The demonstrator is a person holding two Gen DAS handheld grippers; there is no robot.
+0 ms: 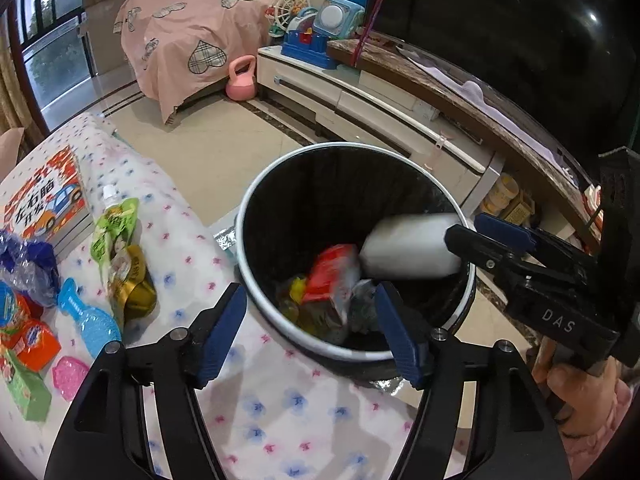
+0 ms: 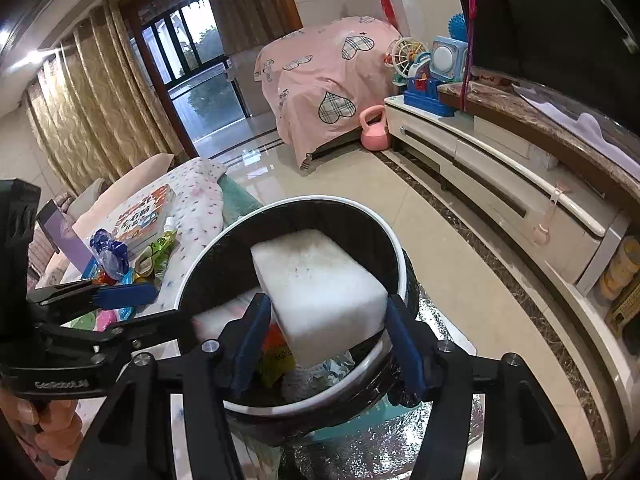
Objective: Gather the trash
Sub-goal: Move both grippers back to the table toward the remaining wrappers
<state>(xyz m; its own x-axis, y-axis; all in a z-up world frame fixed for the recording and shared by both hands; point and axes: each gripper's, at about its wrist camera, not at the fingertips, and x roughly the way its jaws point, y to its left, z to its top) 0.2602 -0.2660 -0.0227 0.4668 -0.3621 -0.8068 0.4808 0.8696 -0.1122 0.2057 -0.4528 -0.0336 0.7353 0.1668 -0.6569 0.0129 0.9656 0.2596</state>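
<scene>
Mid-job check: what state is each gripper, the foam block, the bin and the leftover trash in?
Right gripper: shut on the white foam block, over the bin.
Left gripper: open, holding nothing.
Round black white-rimmed trash bin: uncovered, wrappers inside.
Green spouted drink pouch: lying on the floral cloth.

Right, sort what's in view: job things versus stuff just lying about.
Job:
white foam block in the right tongs
trash bin
green drink pouch
blue wrapper
orange packet

Lying about:
picture book
pink kettlebell
toys

White block blurred; bin base hidden.
</scene>
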